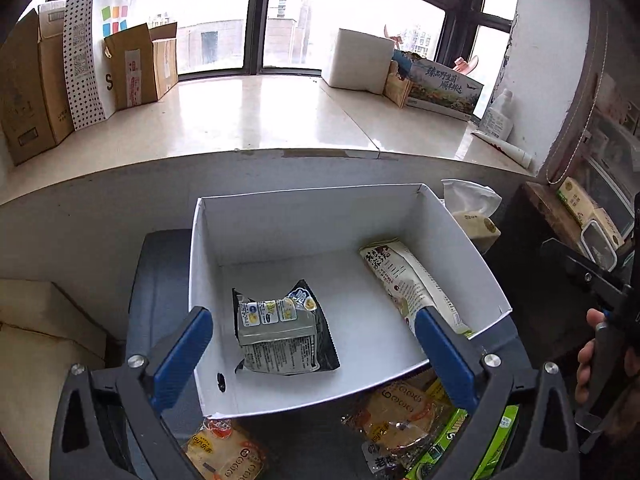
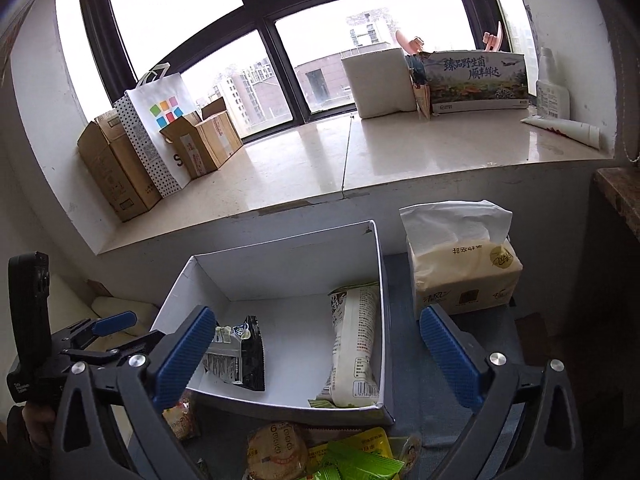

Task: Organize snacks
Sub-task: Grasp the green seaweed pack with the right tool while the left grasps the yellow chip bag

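A white open box (image 1: 304,216) (image 2: 280,264) stands on a grey surface. Inside lie a black-and-silver snack packet (image 1: 280,328) (image 2: 240,356) at the left and a long white packet (image 1: 412,284) (image 2: 356,340) along the right wall. Loose snacks lie in front of the box: orange biscuit packs (image 1: 396,416) (image 2: 276,452) and green packets (image 1: 496,436) (image 2: 352,460). My left gripper (image 1: 314,348) is open and empty above the box's near edge. My right gripper (image 2: 316,356) is open and empty, straddling the box's right wall. The left gripper also shows at the left of the right wrist view (image 2: 100,332).
A tissue pack (image 2: 460,268) (image 1: 476,220) stands right of the box. A wide window sill (image 2: 360,160) behind holds cardboard boxes (image 1: 36,92), a paper bag (image 2: 160,120), a white foam block (image 1: 360,60) and a printed carton (image 2: 476,80). A dark shelf (image 1: 560,216) is at the right.
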`<state>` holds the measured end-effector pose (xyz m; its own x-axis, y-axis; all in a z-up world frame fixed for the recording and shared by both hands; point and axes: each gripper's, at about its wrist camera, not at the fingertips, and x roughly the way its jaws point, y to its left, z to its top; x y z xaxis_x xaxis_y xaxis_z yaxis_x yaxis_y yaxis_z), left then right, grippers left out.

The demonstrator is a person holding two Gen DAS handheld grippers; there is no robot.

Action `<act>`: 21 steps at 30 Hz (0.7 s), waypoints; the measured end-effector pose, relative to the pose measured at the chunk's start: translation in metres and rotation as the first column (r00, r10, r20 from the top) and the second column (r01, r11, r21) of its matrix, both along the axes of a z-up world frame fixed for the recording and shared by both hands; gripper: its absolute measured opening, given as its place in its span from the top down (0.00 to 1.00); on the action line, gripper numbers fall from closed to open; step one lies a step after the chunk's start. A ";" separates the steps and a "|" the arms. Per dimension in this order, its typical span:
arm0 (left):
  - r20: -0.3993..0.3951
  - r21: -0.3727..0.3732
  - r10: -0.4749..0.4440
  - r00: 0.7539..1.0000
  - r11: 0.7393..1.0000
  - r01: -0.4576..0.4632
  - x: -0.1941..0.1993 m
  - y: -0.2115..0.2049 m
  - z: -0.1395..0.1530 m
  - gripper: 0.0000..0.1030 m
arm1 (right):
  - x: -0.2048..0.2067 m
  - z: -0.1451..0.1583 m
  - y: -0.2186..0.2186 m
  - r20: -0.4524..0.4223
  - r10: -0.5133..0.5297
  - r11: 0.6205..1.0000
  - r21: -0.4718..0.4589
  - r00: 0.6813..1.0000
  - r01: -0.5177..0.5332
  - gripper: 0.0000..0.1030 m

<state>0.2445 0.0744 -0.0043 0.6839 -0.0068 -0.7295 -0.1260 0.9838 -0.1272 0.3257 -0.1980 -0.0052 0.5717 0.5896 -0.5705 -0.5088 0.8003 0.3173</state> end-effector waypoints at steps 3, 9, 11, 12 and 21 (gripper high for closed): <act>0.030 0.051 -0.040 0.999 0.998 0.038 -0.028 -0.013 0.007 0.00 | -0.031 0.006 -0.013 0.029 0.036 0.998 0.044 0.999 -0.037 0.00; 0.087 0.096 -0.084 0.993 0.992 0.076 -0.108 -0.037 0.008 0.00 | -0.105 -0.013 -0.046 0.008 0.090 0.991 0.102 0.996 -0.090 0.00; 0.086 0.077 -0.073 0.994 0.995 0.067 -0.134 -0.039 0.002 0.00 | -0.127 -0.029 -0.054 -0.039 0.107 0.988 0.116 0.993 -0.102 0.00; 0.090 0.062 -0.064 0.994 0.996 0.059 -0.146 -0.039 -0.001 0.00 | -0.137 -0.037 -0.058 -0.061 0.112 0.987 0.120 0.992 -0.104 0.00; 0.078 -0.032 0.003 0.997 0.999 0.000 -0.218 -0.039 -0.033 0.00 | -0.174 -0.091 -0.056 -0.185 0.133 0.980 0.173 0.974 -0.101 0.00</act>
